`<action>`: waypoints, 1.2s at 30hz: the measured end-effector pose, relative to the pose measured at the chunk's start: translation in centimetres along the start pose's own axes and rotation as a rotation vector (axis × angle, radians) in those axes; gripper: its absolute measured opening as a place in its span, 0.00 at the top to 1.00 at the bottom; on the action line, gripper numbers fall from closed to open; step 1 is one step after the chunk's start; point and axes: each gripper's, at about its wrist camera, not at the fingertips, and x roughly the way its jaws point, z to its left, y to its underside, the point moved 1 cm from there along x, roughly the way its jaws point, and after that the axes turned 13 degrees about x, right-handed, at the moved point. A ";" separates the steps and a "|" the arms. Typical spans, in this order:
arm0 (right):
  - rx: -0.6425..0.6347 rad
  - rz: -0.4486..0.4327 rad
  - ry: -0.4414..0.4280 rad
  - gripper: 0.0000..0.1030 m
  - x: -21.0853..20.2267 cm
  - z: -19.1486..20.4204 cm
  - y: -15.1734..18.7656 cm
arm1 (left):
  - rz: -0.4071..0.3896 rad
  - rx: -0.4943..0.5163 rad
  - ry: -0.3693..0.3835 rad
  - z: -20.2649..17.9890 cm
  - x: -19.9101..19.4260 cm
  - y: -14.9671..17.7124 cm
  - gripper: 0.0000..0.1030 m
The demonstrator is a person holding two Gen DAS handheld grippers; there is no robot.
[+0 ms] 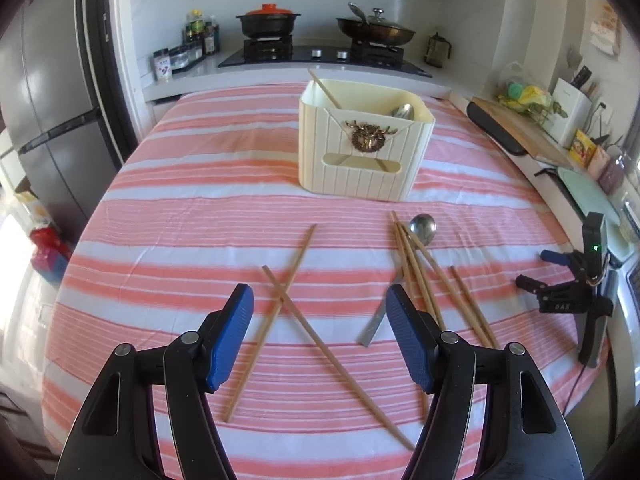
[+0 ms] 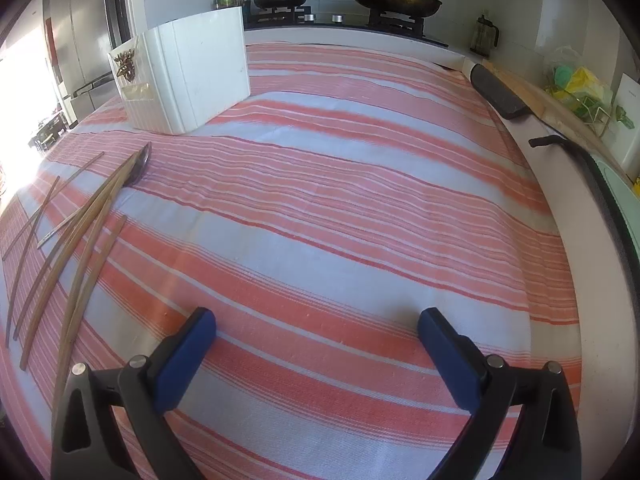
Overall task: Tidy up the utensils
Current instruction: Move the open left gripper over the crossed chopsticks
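Only the left wrist view looks into the cream utensil holder [image 1: 364, 148], where a spoon [image 1: 402, 112] and one chopstick [image 1: 324, 88] stand. The left gripper [image 1: 320, 338] tilts downward, jaws apart and empty, over two crossed chopsticks [image 1: 296, 300] on the striped worktop [image 1: 180, 208]. The right gripper [image 2: 316, 354], wide open, hangs over bare cloth; the chopstick pile [image 2: 80, 232] and a loose spoon [image 2: 142, 164] lie to its left.

Home kitchen, black gas hob [image 1: 320, 56] at twelve o'clock carrying a black clay pot with orange lid [image 1: 268, 20] and a lidded metal wok [image 1: 376, 28], grey steel refrigerator [image 1: 44, 112] at nine o'clock, seasoning bottles [image 1: 198, 34], wooden chopping board [image 1: 520, 128] at two o'clock.
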 end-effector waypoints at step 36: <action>-0.001 0.001 -0.002 0.00 0.0 0.0 0.0 | 0.077 -0.088 -0.012 1.0 1.9 3.9 0.31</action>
